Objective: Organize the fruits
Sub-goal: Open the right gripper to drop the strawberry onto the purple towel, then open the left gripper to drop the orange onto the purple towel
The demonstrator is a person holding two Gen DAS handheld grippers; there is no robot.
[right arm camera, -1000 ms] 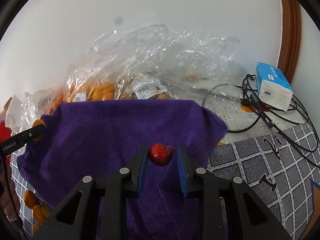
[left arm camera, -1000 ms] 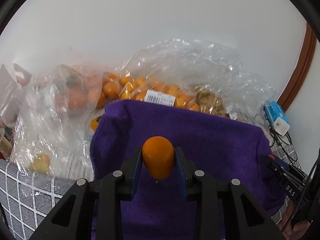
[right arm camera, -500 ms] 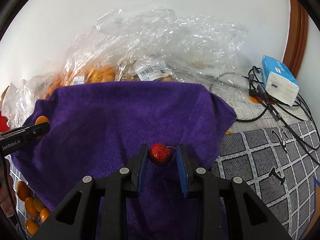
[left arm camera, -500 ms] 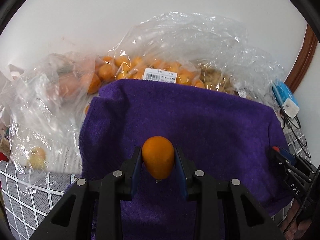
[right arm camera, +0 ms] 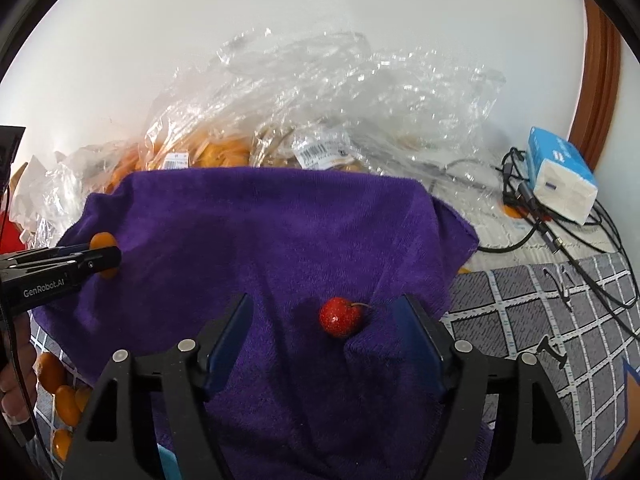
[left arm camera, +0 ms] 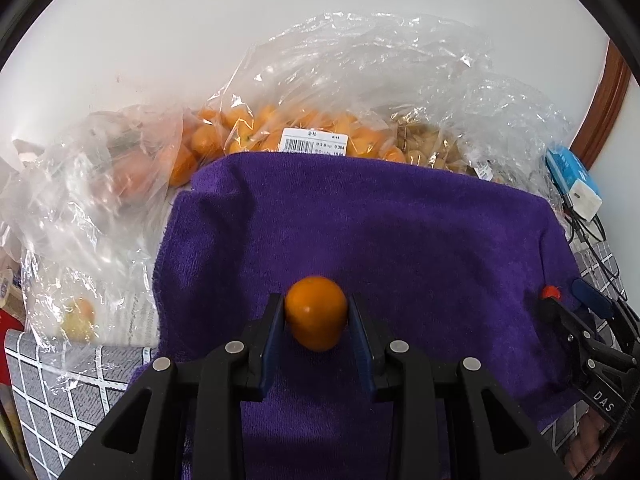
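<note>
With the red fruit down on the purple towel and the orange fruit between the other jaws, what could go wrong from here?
1. The small round red cherry, just let go as the right hand-held gripper opened, lies beside a fold in the purple towel and may roll.
2. The small oval orange fruit sits pinched in the left hand-held gripper; released above the cloth, it could roll away.
3. Crinkled clear plastic bags crowd the towel's far edge, so strays could slip underneath.

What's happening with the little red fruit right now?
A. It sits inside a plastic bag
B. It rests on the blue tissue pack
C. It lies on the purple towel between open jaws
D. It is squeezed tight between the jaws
C: the red fruit lies on the purple towel, and the right gripper, whose jaws have just been opening, stands clear of it on both sides.
</note>
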